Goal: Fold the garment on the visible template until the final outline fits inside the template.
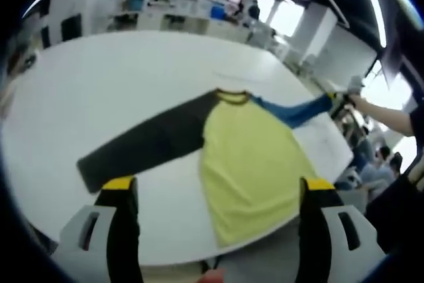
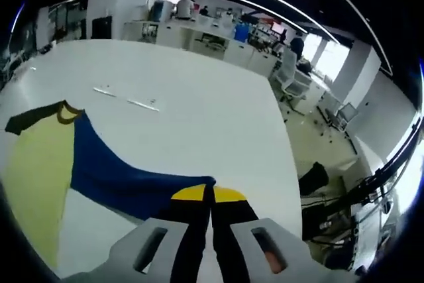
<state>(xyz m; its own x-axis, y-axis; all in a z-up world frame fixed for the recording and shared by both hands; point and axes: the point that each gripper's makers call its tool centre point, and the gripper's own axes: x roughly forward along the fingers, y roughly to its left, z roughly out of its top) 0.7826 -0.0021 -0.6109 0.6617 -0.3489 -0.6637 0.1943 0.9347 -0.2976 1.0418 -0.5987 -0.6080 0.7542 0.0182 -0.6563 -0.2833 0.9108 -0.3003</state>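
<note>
A long-sleeved shirt lies flat on the white table (image 1: 99, 77). It has a yellow body (image 1: 252, 164), a dark grey sleeve (image 1: 146, 144) stretched to the left and a blue sleeve (image 1: 298, 109) to the right. My left gripper (image 1: 218, 183) hovers open above the shirt's lower half, its yellow-tipped jaws wide apart and touching nothing. My right gripper (image 2: 209, 195) is shut on the end of the blue sleeve (image 2: 126, 180). It also appears as the right gripper (image 1: 341, 104), held by a person's hand. The yellow body (image 2: 33, 170) and the collar (image 2: 66, 112) lie to its left.
Short pale marks (image 2: 126, 102) sit on the table (image 2: 199, 97) beyond the collar. The table's right edge drops to the floor with office chairs (image 2: 291, 64). Desks and people fill the far room (image 1: 199, 4). A person sits past the table edge (image 1: 384, 157).
</note>
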